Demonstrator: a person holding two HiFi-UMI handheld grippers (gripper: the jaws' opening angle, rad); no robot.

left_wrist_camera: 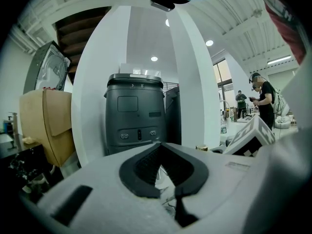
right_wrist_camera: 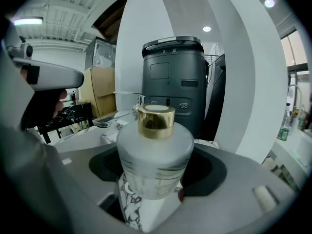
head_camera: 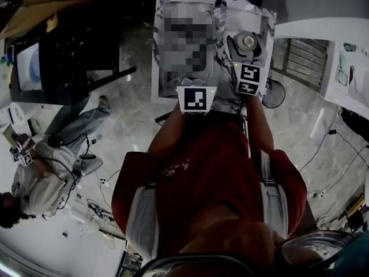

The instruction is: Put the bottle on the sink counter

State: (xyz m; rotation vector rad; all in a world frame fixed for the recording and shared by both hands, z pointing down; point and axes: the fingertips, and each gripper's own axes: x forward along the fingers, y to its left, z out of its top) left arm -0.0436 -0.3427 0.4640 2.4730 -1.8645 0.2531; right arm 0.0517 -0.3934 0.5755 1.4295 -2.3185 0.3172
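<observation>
Marbled white sink counter [head_camera: 262, 27] below. Frosted gold-capped glass bottle [right_wrist_camera: 155, 152] clamped upright in right gripper [right_wrist_camera: 157, 172] (left gripper [left_wrist_camera: 163, 167] closed, empty); set down level before releasing.

Your bottle [right_wrist_camera: 155, 155]: frosted white, gold cap [right_wrist_camera: 155, 121]. Bench [head_camera: 164, 88]: white marble w/ grey veins. Right claw [right_wrist_camera: 156, 172] & left claw [left_wrist_camera: 163, 169]: grey shells, black pads [right_wrist_camera: 204, 172]. Marker cubes [head_camera: 196, 98]: blk/wht squares. Your top [head_camera: 213, 160]: red. Machine [right_wrist_camera: 173, 77]: dk grey.
</observation>
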